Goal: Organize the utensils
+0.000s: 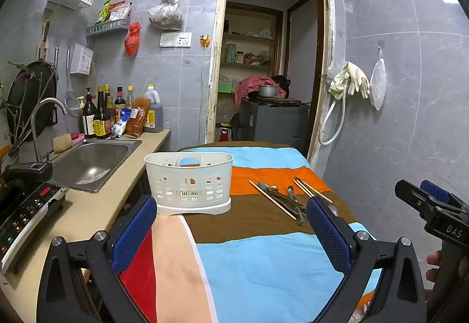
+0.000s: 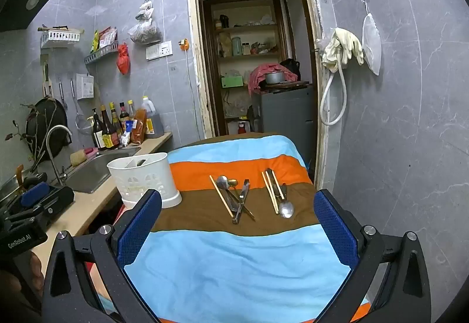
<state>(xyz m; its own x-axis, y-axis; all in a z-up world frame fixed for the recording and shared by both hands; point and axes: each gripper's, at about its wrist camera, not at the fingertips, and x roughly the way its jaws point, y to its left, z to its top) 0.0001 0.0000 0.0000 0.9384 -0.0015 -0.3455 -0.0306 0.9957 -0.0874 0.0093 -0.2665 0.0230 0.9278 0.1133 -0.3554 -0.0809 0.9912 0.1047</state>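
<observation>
A white plastic utensil holder [image 1: 189, 183] [image 2: 145, 180] stands upright on the left part of a striped cloth. Two loose piles of utensils lie on the brown and orange stripes: spoons, a chopstick and tongs [image 2: 234, 198] [image 1: 281, 198], and to the right chopsticks with a spoon [image 2: 278, 196] [image 1: 312, 189]. My left gripper [image 1: 231, 223] is open and empty, above the cloth in front of the holder. My right gripper [image 2: 237, 217] is open and empty, just short of the utensil piles. It also shows at the right edge of the left wrist view [image 1: 433, 202].
The striped cloth [image 2: 234, 264] covers a table. A counter with a steel sink [image 1: 91, 161], tap, sauce bottles [image 1: 102, 114] and an induction cooker [image 1: 26, 214] runs along the left. An open doorway [image 1: 269, 59] lies behind; a tiled wall stands close on the right.
</observation>
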